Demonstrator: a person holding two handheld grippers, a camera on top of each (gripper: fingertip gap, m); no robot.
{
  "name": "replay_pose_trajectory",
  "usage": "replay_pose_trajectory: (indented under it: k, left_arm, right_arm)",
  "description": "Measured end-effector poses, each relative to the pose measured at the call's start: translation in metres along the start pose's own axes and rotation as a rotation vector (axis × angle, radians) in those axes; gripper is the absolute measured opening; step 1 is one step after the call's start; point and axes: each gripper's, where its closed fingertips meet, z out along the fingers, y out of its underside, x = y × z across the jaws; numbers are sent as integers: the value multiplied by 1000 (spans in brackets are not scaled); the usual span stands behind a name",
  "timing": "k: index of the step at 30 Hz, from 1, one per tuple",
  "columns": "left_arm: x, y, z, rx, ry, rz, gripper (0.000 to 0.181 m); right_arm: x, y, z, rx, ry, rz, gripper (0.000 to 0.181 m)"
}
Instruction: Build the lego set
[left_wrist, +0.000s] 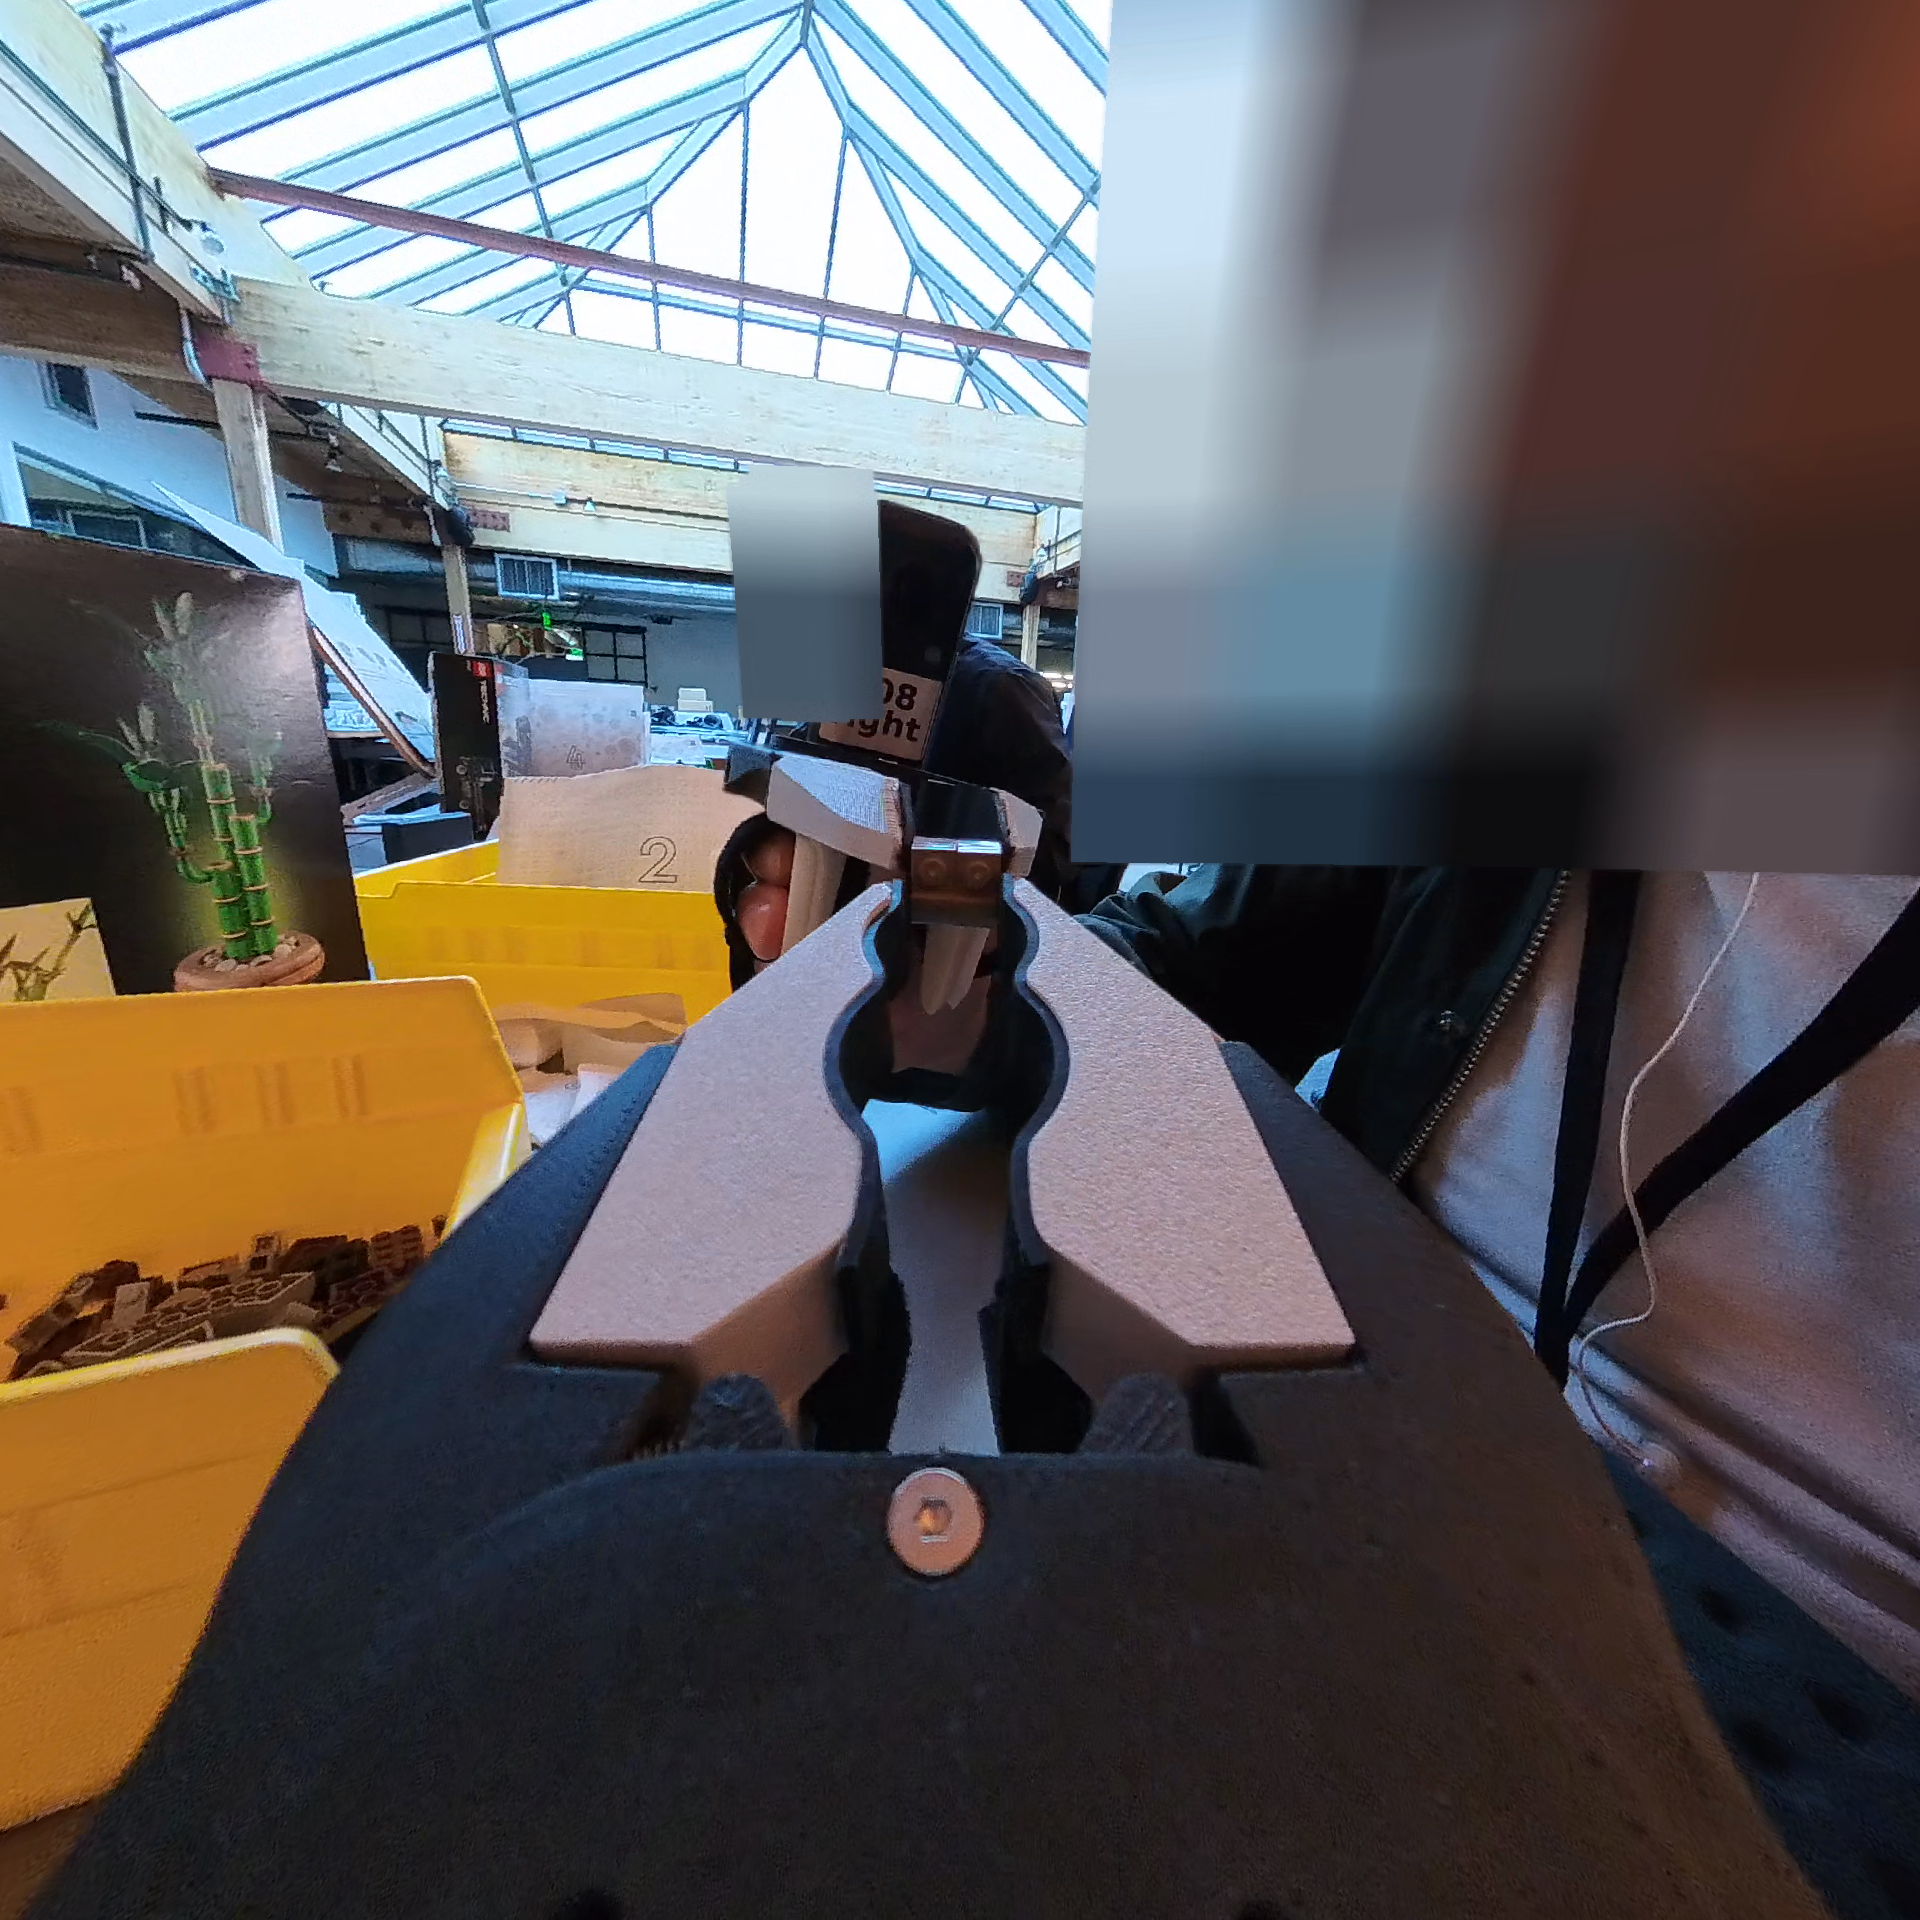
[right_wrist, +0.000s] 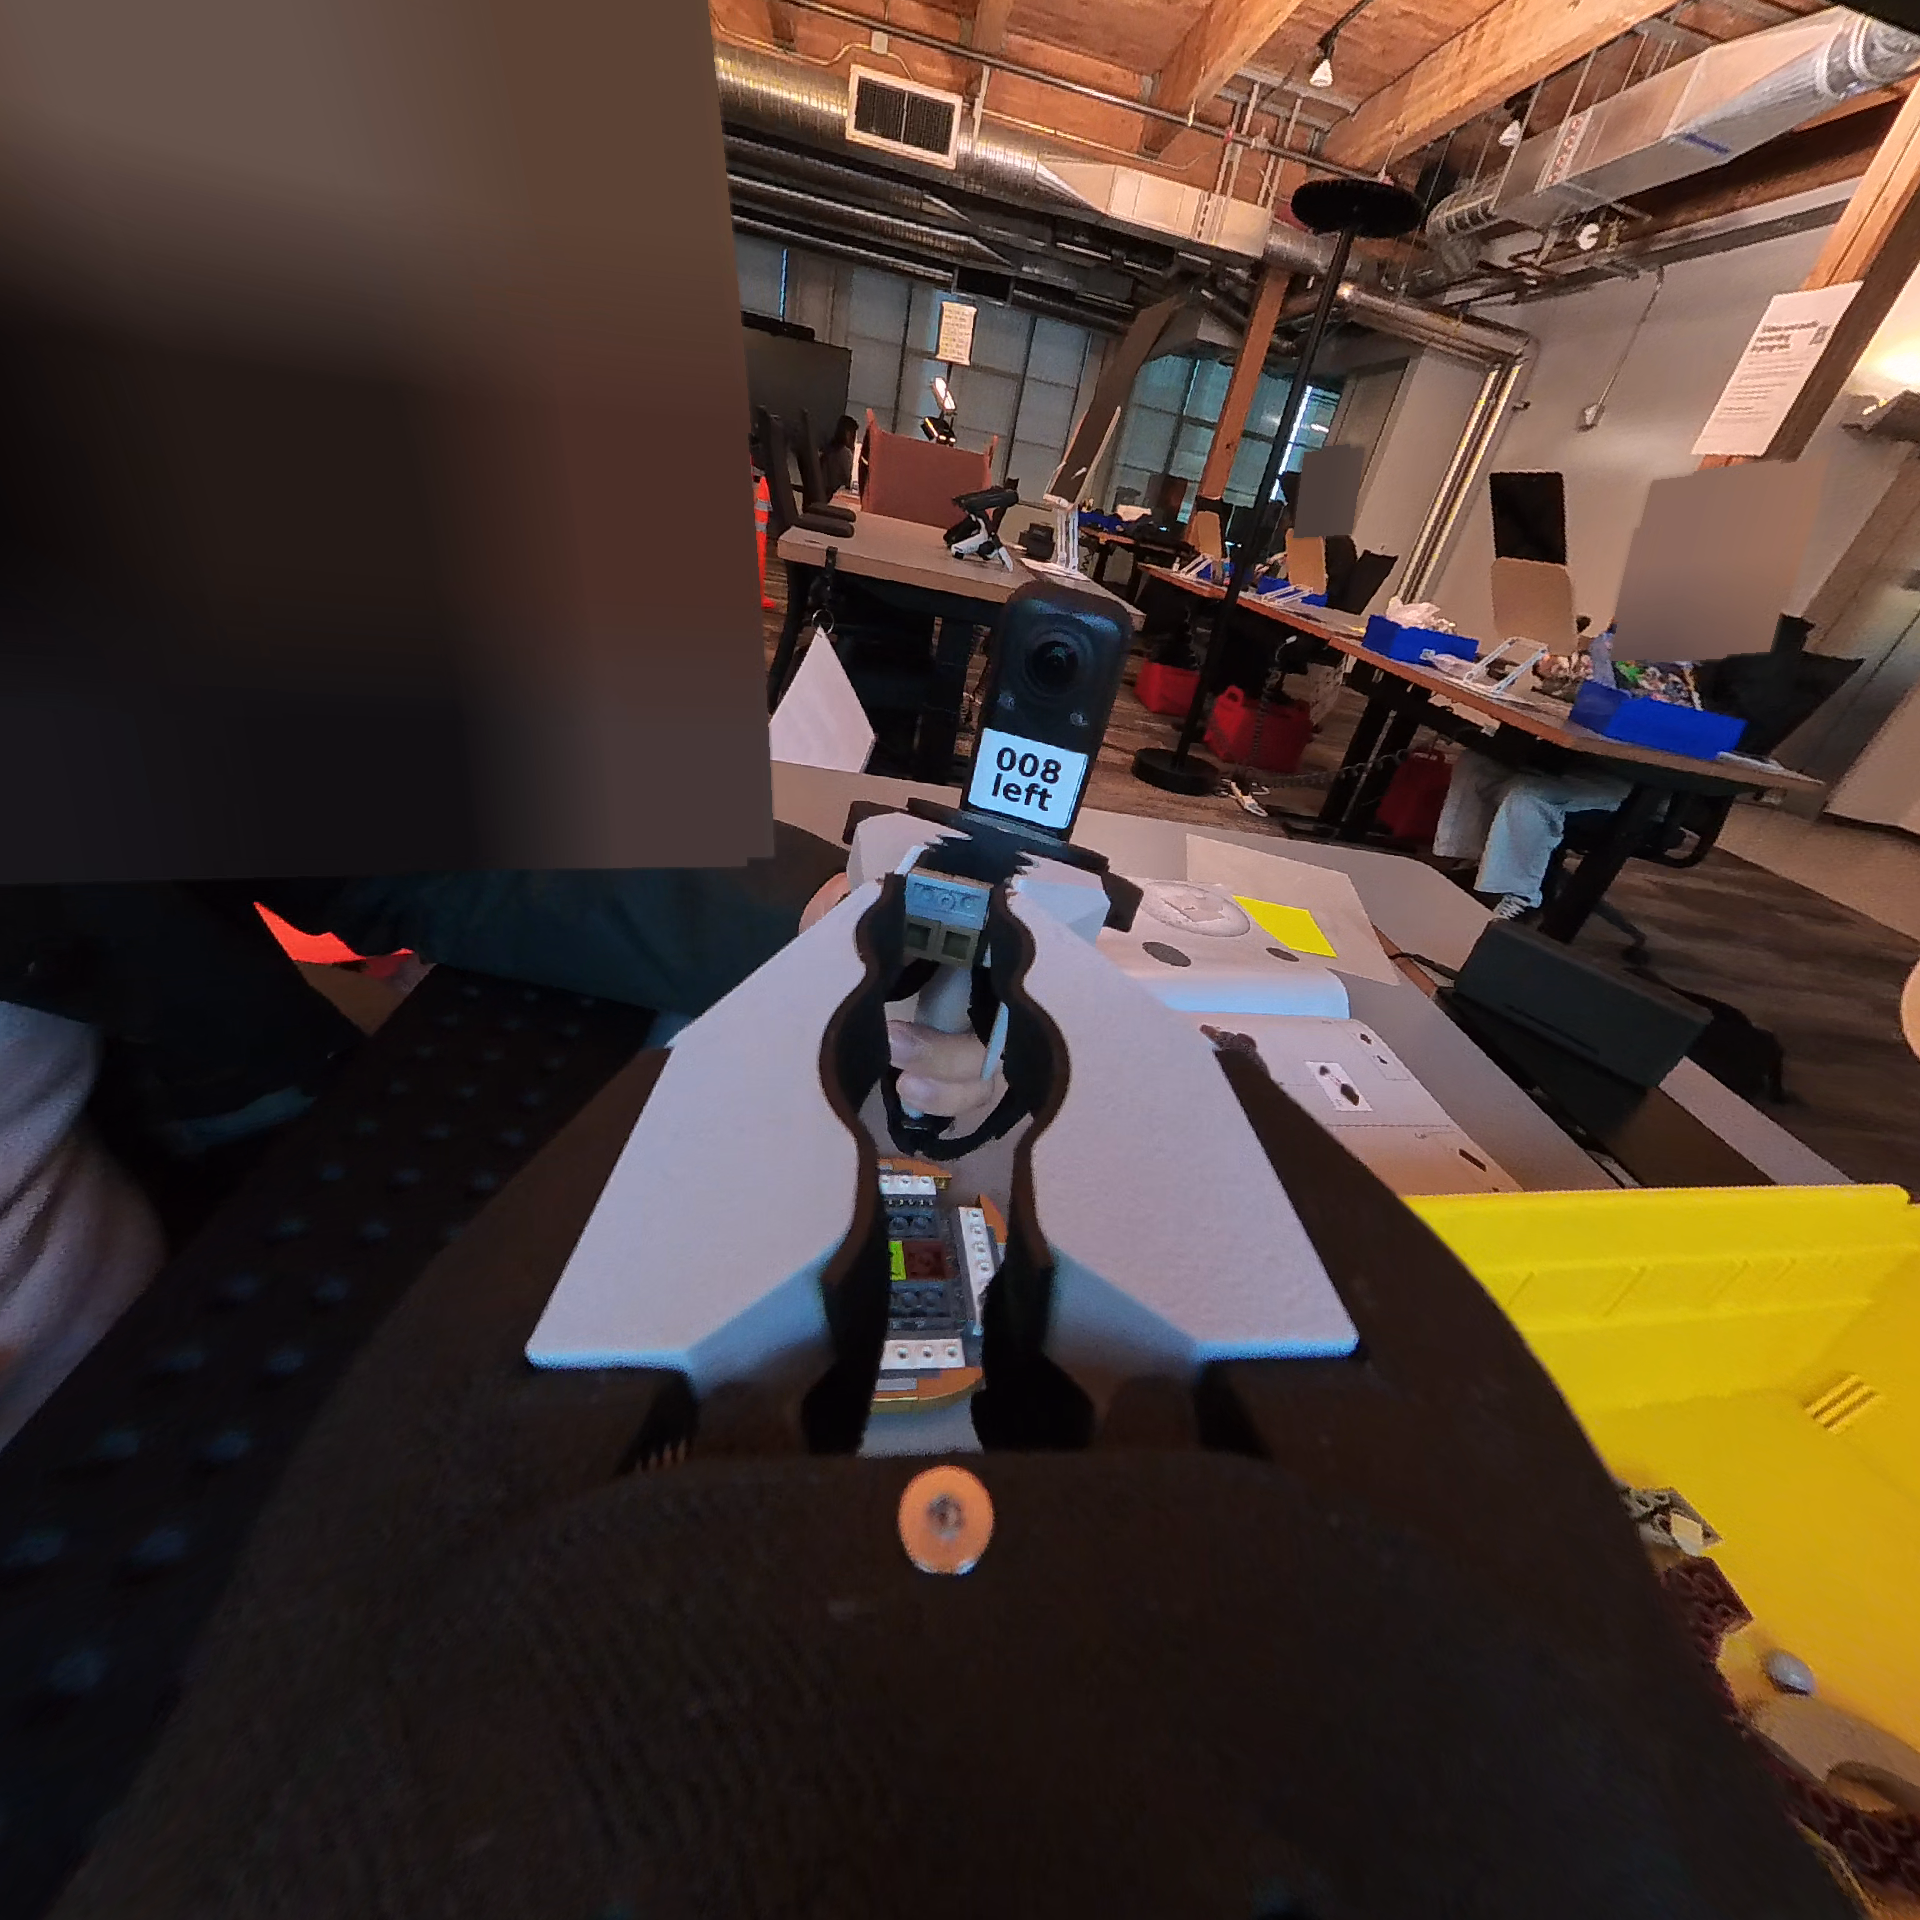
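Taking the grey brick (left_wrist: 954, 871) as the landmark and going left to right in the left wrist view: far to its left stands the set's box (left_wrist: 177, 748), printed with a green bamboo plant; below that, a yellow bin (left_wrist: 239, 1101) holds a heap of loose brown pieces (left_wrist: 208, 1299); a second yellow bin (left_wrist: 540, 925) sits behind it, nearer the brick, with a numbered paper bag (left_wrist: 634, 831) standing in it; the brick itself is pinched at the very tips of the left hand-held gripper (left_wrist: 951, 904), whose jaws are drawn narrow on it.

Directly beyond the brick, tip to tip, the right hand-held gripper (left_wrist: 914, 831) meets it; in the right wrist view the right hand-held gripper's own jaws are likewise narrow and closed on the same grey brick (right_wrist: 943, 920), so both appear to grip it at once; whether one is passing it to the other cannot be told.

Below the brick, seen through the gap between the right fingers, a partly built base (right_wrist: 930, 1288) of grey, white, red and lime pieces lies on the table (right_wrist: 1455, 883); right of the brick lie open instruction pages (right_wrist: 1351, 1091), and farther right another yellow bin (right_wrist: 1662, 1351).

By my reading the build is early: only a low base exists, the bins are well stocked, and this brick is not yet seated.
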Motion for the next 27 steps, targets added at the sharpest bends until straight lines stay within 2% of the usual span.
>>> replay_pose_trajectory:
  k: [27]
  left_arm:
    - [-13,12,-2,-165,-123,53,14]
  right_arm:
    - [6,15,-3,15,-63,133,19]
